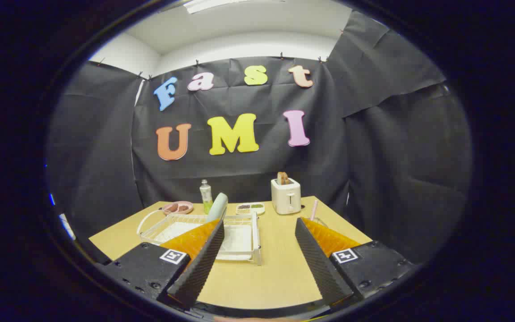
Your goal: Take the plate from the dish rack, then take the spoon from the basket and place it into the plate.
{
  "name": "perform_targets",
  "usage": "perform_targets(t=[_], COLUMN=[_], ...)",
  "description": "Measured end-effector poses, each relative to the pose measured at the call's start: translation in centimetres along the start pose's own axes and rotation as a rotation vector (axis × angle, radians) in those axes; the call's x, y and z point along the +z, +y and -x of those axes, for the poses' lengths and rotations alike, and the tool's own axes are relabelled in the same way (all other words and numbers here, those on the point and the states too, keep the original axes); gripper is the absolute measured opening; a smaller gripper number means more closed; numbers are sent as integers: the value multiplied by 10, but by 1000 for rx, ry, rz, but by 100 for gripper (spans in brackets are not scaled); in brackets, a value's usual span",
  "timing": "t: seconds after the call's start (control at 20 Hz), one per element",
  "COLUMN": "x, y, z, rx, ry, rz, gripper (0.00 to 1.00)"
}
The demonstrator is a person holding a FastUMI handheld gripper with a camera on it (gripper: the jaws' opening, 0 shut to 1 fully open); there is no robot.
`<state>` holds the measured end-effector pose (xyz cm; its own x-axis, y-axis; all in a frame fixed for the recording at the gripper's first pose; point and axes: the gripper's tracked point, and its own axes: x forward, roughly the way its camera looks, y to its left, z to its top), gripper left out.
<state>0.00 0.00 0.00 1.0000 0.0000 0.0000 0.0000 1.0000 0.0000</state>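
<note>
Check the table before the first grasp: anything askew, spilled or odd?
Nothing stands out. The plate stands on edge in the dish rack, toast sits in the toaster, the bottle is upright, and no spill shows. The gripper is open above bare table.

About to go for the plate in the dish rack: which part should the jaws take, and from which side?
Take the plate's exposed upper rim, coming from above. It stands on edge in the dish rack, leaning slightly, so only the top is free. The gripper is open, jaws wide, holding nothing.

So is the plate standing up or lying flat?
Standing up: the plate rests on edge in the dish rack, beyond the open gripper.
</note>
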Motion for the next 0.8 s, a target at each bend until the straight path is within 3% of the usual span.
perform_targets(t=[0.8], x=[2], y=[8], z=[-8], rx=[0], ry=[-1], rz=[35], gripper=[100])
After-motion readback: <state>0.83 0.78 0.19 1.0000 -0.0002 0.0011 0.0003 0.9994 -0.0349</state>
